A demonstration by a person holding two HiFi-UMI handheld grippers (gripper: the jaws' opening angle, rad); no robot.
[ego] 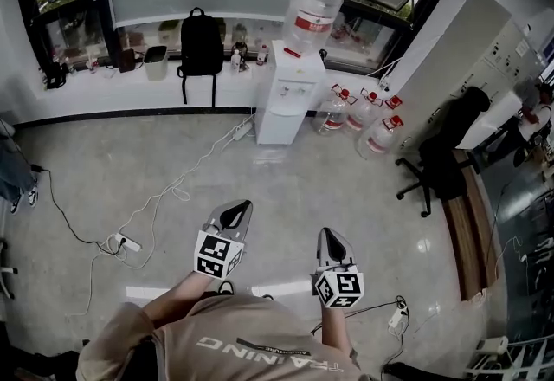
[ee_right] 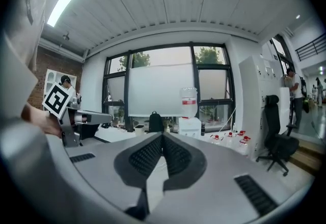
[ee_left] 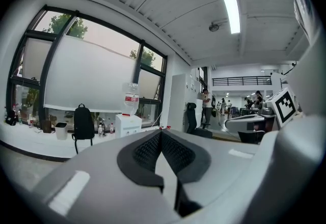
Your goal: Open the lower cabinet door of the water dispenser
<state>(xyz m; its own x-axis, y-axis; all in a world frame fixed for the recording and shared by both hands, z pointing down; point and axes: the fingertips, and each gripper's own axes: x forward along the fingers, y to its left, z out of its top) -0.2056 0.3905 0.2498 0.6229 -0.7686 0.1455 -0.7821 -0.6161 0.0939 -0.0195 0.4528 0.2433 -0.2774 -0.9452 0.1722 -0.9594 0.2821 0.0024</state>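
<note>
A white water dispenser (ego: 288, 96) with a clear bottle on top stands against the far window wall; its lower cabinet door (ego: 279, 123) is closed. Far ahead, the dispenser (ee_left: 128, 124) also shows in the left gripper view, and the dispenser (ee_right: 189, 126) appears small in the right gripper view. My left gripper (ego: 241, 208) and right gripper (ego: 333, 236) are held side by side over the floor, well short of the dispenser. Both are shut with nothing between the jaws, as the left gripper (ee_left: 161, 132) and right gripper (ee_right: 162, 135) show in their own views.
Several spare water bottles (ego: 363, 119) stand on the floor right of the dispenser. A black office chair (ego: 441, 158) is at the right. A black backpack (ego: 201, 45) hangs at the sill. White cables and a power strip (ego: 126, 242) lie on the floor at left.
</note>
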